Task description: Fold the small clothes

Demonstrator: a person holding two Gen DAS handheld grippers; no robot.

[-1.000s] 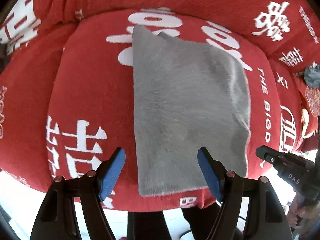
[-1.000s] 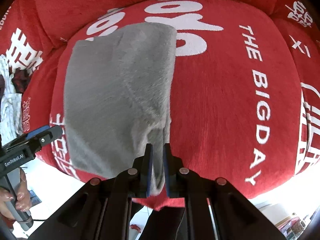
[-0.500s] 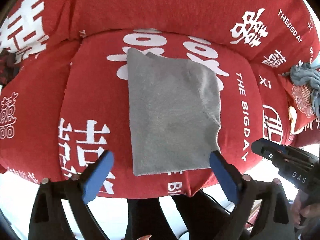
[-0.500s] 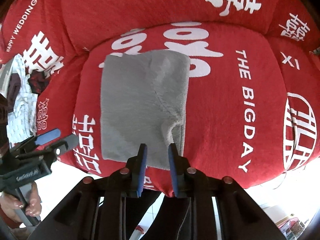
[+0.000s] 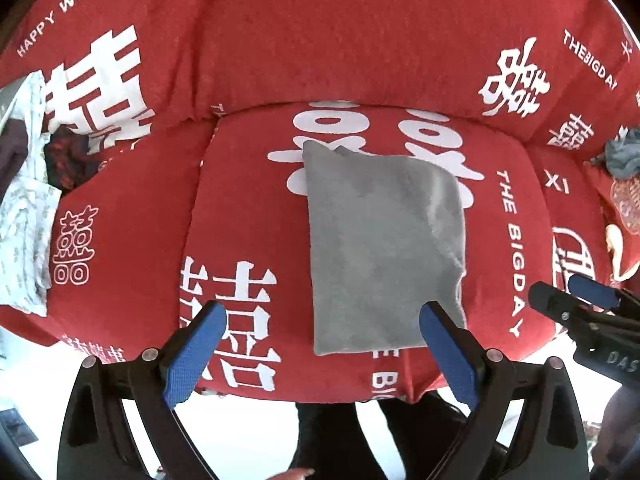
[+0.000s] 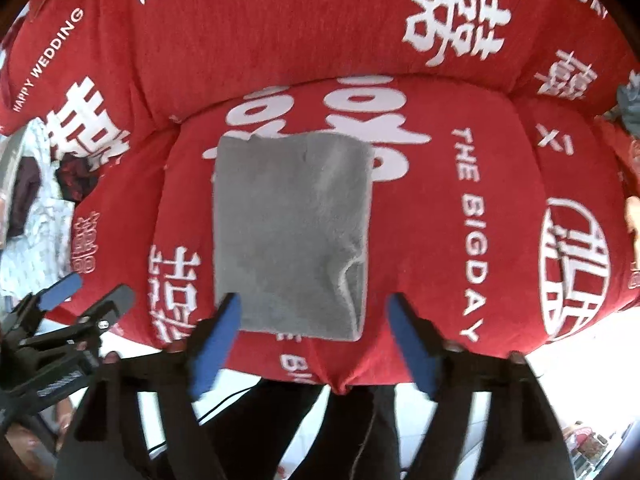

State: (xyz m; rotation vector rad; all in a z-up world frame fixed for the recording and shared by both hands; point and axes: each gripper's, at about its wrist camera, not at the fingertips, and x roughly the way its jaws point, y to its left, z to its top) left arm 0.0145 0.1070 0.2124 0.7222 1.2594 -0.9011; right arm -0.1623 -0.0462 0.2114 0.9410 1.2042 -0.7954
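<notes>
A grey fleece cloth lies folded into a rectangle on the red sofa seat cushion, its near edge close to the cushion's front. The same cloth shows in the right wrist view with a small curled flap at its near right corner. My left gripper hangs open above the cloth's near left part, nothing between its blue pads. My right gripper is above the cloth's near edge; its jaws are opening and hold nothing. Each gripper also shows in the other's view, the right gripper and the left gripper.
Patterned white and dark clothes are piled at the sofa's left end. A grey-blue garment lies at the right end. The red backrest rises behind the seat. Bright floor and a person's dark legs are below the cushion's front.
My right gripper let go of the cloth's near right corner and spread its jaws wide. The left jaws widened too. Both grippers rose, so the cloth now looks smaller and lies flat.
</notes>
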